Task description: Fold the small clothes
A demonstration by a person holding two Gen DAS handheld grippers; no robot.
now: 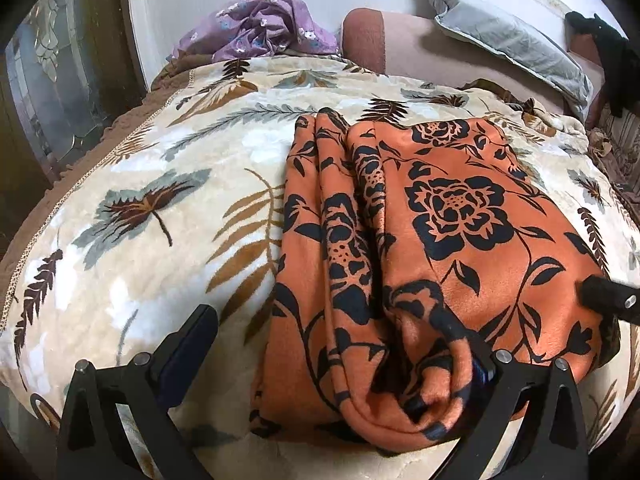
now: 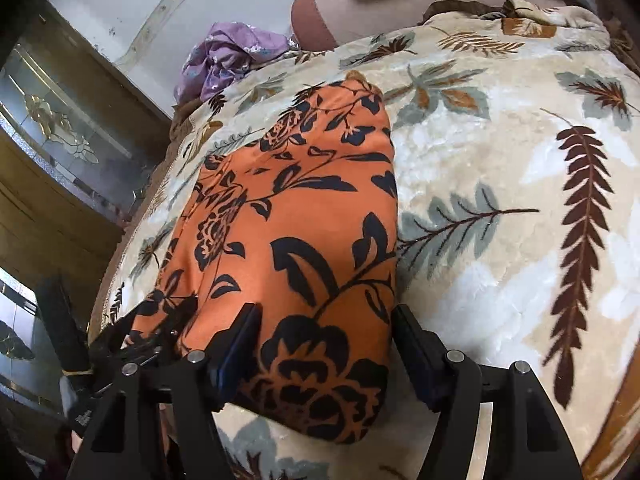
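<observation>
On the bed's leaf-print blanket (image 1: 132, 184), the orange floral garment (image 1: 452, 216) lies partly folded in long pleats. My left gripper (image 1: 344, 364) has its jaws spread wide, one finger apparently tucked under the near hem. My right gripper (image 2: 326, 332) straddles the garment's near end, jaws spread, pads not visibly pressing. The risk I see: the slick cloth slips as I close, or a jaw snags the plush blanket and drags the fold crooked.

A bed under a cream leaf-print blanket (image 1: 168, 184) carries a folded orange floral garment (image 1: 440, 240) — with a crumpled purple cloth (image 1: 264, 28) at its far edge.
</observation>
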